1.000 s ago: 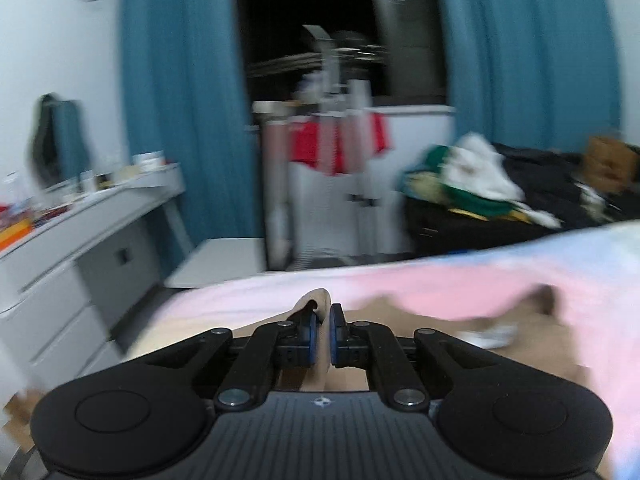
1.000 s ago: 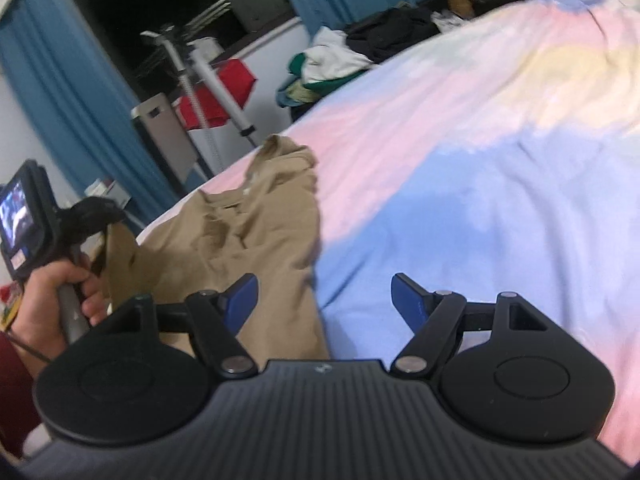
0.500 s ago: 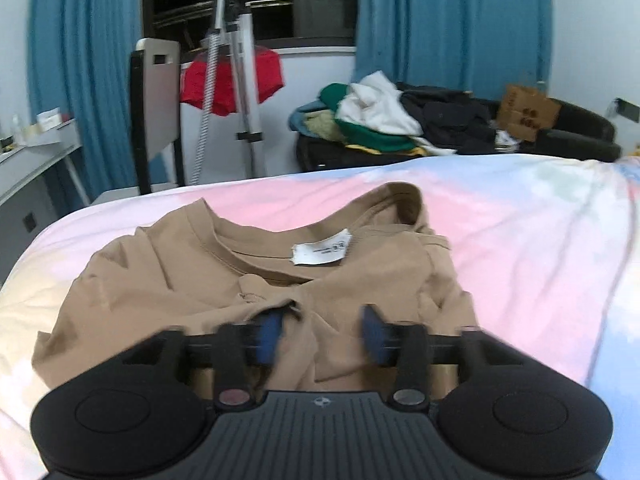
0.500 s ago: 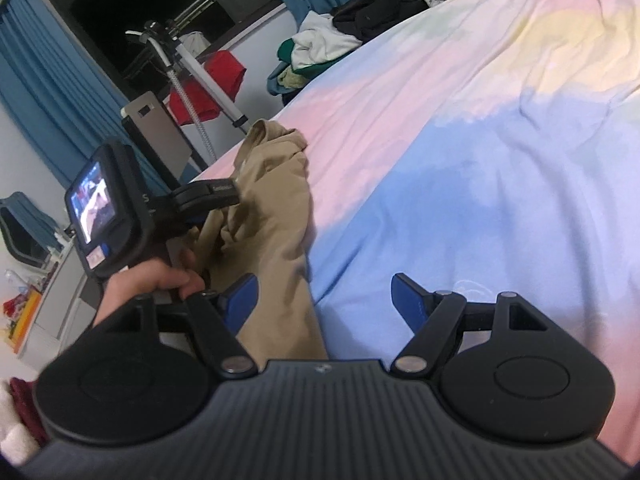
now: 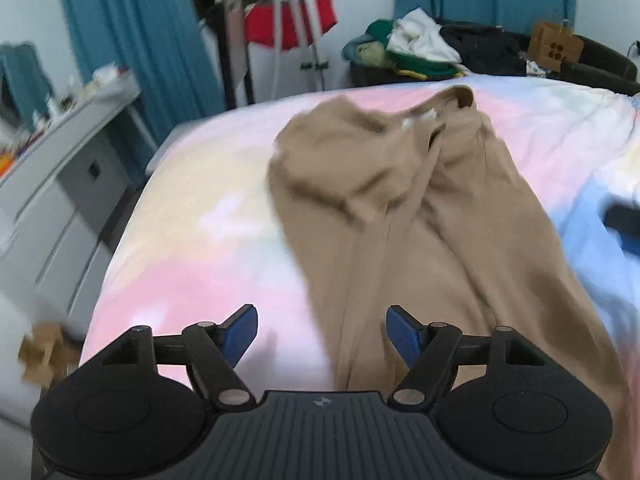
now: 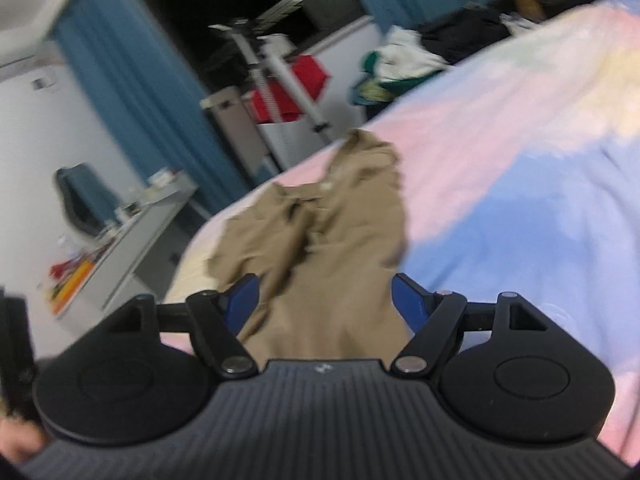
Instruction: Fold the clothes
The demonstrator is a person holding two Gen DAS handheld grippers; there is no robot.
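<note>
A tan t-shirt (image 5: 420, 232) lies crumpled lengthwise on the pastel bedspread (image 5: 208, 216), collar end far from me, its white label barely showing. My left gripper (image 5: 322, 334) hangs open above the shirt's near left edge, nothing between its blue pads. In the right wrist view the same shirt (image 6: 332, 248) runs from the bed's far corner down under the camera. My right gripper (image 6: 324, 300) is open over the shirt's near part, holding nothing. Both views are motion-blurred.
A grey desk with drawers (image 5: 60, 168) stands left of the bed. Beyond the bed's far edge are a tripod (image 5: 288, 20), a red cloth, blue curtains and a pile of clothes (image 5: 416, 48). A hand (image 6: 16, 444) shows at the lower left of the right wrist view.
The left gripper went from shut on the tan cloth to open and has pulled back toward the near left. The shirt now lies bunched. The right gripper shifted left over the shirt.
</note>
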